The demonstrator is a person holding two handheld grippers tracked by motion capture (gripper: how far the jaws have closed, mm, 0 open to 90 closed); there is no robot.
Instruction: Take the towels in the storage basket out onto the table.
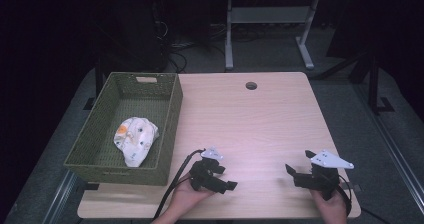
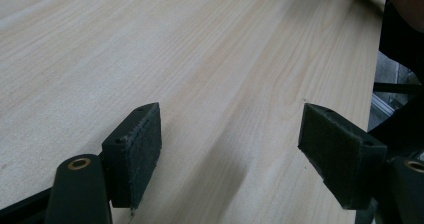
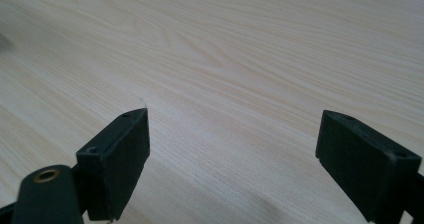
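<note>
Crumpled white cloth with orange and grey print [image 1: 135,140] is sitting inside the olive-green woven rectangular basket [image 1: 172,115] at the left of the high view, bunched toward the basket's near right corner, with its longer side running roughly from upper left to lower right. Outward from there, the basket sits on the left part of the pale wooden table [image 1: 260,119], and the two hand-held tools are down at the bottom of the frame. The left gripper [image 1: 220,180] is just right of the basket's near corner, so it's clearly the closer one; the cloth lies up and to the left of it, over the basket wall. Its fingers seem to point right, away from the cloth, so I'd guess it has to swing round and go up over the rim to reach in. The right gripper [image 1: 299,171] is well apart from the basket at lower right. Both have their jaws spread wide with nothing between them. The left gripper view [image 2: 227,149] has bare wood grain between the pads plus the table's far edge at upper right; the right gripper view [image 3: 232,159] gives plain tabletop, while basket and cloth turn up in the high view.
</note>
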